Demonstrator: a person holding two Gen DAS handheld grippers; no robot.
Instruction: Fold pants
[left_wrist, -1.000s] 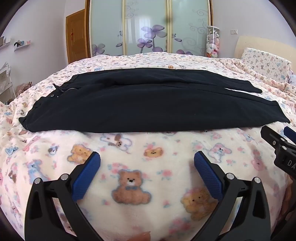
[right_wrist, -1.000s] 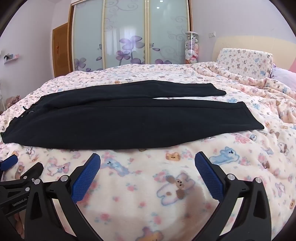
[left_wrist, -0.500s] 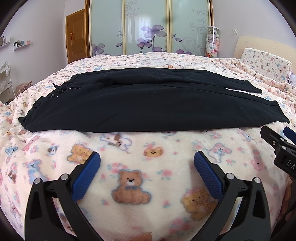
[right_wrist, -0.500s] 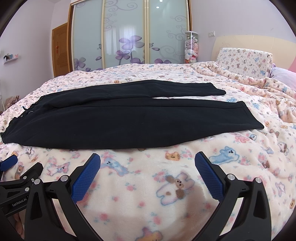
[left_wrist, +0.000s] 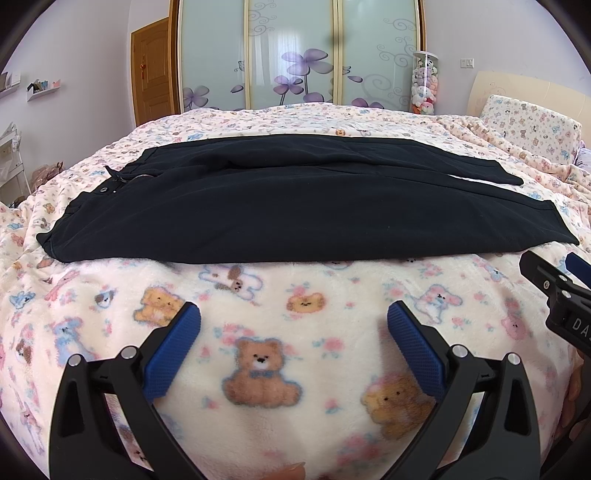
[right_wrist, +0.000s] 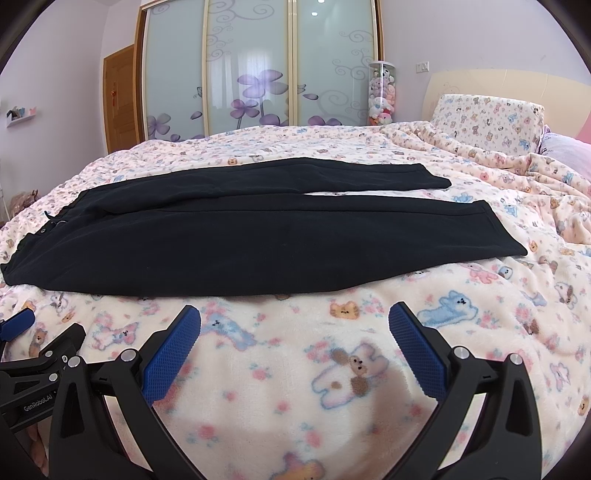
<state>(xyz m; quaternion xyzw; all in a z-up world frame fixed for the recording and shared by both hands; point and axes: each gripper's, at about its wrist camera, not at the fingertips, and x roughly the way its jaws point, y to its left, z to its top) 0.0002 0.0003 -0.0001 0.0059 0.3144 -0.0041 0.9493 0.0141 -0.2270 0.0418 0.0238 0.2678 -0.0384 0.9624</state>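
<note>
Pants (left_wrist: 288, 206) flat on bedspread (left_wrist: 303, 332), beyond both spread claws.

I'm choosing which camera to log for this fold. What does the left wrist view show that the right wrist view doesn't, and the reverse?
Only the left wrist view: the wall shelves at far left and the right tongs at its right edge.

Only the right wrist view: the purple pillow, more of the headboard and the left tongs at its left edge.

Both: the black pants lying flat and unfolded on the bear-print blanket, the wardrobe, and open, empty tongs.
</note>
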